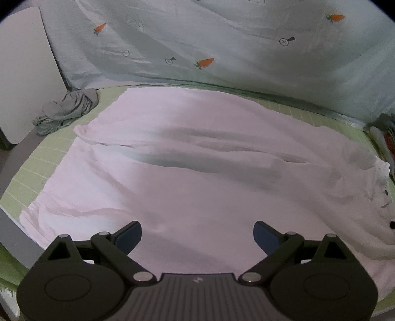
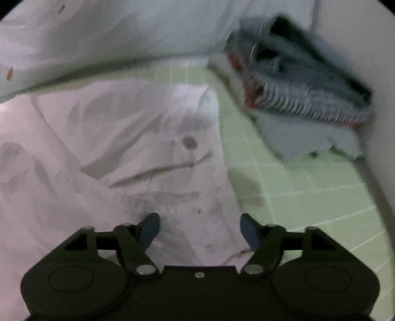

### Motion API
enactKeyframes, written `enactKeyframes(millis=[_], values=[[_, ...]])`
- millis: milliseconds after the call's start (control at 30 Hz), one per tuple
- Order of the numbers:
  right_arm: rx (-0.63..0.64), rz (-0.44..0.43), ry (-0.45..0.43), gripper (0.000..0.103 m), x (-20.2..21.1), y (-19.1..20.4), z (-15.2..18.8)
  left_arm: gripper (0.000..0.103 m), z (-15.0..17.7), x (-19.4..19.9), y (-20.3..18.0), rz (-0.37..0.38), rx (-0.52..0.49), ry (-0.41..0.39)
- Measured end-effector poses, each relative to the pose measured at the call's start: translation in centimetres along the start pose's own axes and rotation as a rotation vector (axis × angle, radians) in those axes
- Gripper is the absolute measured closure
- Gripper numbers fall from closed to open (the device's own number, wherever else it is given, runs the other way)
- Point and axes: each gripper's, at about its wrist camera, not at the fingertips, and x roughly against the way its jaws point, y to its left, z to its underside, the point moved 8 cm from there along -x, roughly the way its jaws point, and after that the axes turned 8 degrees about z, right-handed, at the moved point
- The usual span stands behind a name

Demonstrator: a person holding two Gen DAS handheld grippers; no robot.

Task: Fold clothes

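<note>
Dim light, blurred right-wrist view

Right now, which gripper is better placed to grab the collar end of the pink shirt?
Probably the right gripper. It hangs open directly over the buttoned collar end of the pink shirt, while the left gripper is over the plain body, with the collar far off to its side.

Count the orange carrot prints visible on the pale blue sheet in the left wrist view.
3. One carrot at upper left, one near the middle just above the pink garment, one at upper right. Folds in the sheet may hide more.
</note>
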Motion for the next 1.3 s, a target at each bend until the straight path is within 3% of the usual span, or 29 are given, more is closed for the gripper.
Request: enactKeyframes(millis=[67, 100, 133, 200, 300, 400, 467, 500, 533, 567, 633, 733, 900, 933, 967, 1000, 1033, 1100, 1200, 1300], values=[[-0.05, -0.047, -0.008, 0.053, 0.4, -0.2, 0.6, 0.006, -0.1, -0.2, 0.4, -0.009, 0.004, 0.004], [-0.053, -0.033, -0.014, 0.069, 0.7, -0.4, 0.8, 0.006, -0.2, -0.3, 0.6, -0.014, 0.008, 0.006], [-0.05, -0.029, -0.024, 0.091, 1.1, -0.6, 0.7, 0.006, -0.4, -0.4, 0.8, -0.017, 0.014, 0.006], [-0.057, -0.048, -0.06, 0.092, 2.1, -0.7, 0.2, 0.006, -1.0, -0.7, 1.1, -0.019, 0.023, 0.005], [-0.083, 0.003, -0.147, 0.092, 4.0, -1.5, -1.2, 0.006, -2.0, -1.3, 1.1, -0.015, 0.028, 0.002], [-0.116, 0.048, -0.089, 0.086, 2.6, -1.4, -1.8, 0.006, -2.9, -2.2, 0.8, -0.009, 0.018, 0.006], [-0.044, 0.12, -0.007, 0.075, 1.2, -0.4, -1.5, 0.006, -3.7, -2.9, 0.6, -0.004, 0.013, 0.009], [-0.025, 0.147, -0.025, 0.074, 1.1, -0.1, -2.0, 0.006, -4.1, -3.1, 0.5, -0.004, 0.009, 0.006], [-0.021, 0.161, -0.061, 0.064, 1.2, 0.2, -2.8, 0.006, -4.5, -3.3, 0.4, -0.003, 0.005, 0.001], [-0.018, 0.176, -0.098, 0.045, 1.3, 0.5, -3.6, 0.006, -4.9, -3.5, 0.3, -0.006, 0.0, -0.003], [-0.052, 0.128, -0.139, 0.035, 0.8, 1.0, -5.5, 0.006, -5.5, -4.0, 0.4, -0.017, -0.004, 0.0], [-0.121, 0.047, -0.156, 0.035, -1.2, 1.6, -8.3, 0.006, -6.1, -5.0, 0.5, -0.042, 0.002, 0.014], [-0.255, -0.007, -0.096, 0.036, -6.7, 1.3, -11.7, 0.006, -7.3, -6.1, 1.2, -0.099, 0.038, 0.028], [-0.293, -0.038, -0.075, 0.057, -7.6, 1.4, -12.1, 0.006, -7.5, -6.3, 1.4, -0.112, 0.046, 0.03], [-0.328, -0.093, -0.048, 0.092, -8.3, 1.6, -12.4, 0.006, -7.7, -6.6, 1.6, -0.12, 0.057, 0.039], [-0.338, -0.126, -0.034, 0.092, -8.6, 1.9, -12.7, 0.006, -7.8, -6.9, 1.7, -0.124, 0.066, 0.051], [-0.312, -0.1, -0.065, 0.092, -8.4, 1.9, -13.3, 0.006, -7.8, -7.3, 1.9, -0.126, 0.069, 0.061], [-0.252, 0.024, -0.161, 0.092, -7.5, 0.9, -14.4, 0.006, -7.9, -7.8, 2.1, -0.143, 0.067, 0.071], [-0.197, 0.164, -0.135, 0.09, -8.4, 0.4, -14.2, 0.006, -7.7, -8.1, 2.5, -0.159, 0.06, 0.079], [-0.127, 0.252, -0.094, 0.072, -8.8, 1.1, -13.3, 0.006, -7.4, -8.2, 3.2, -0.161, 0.065, 0.088]])
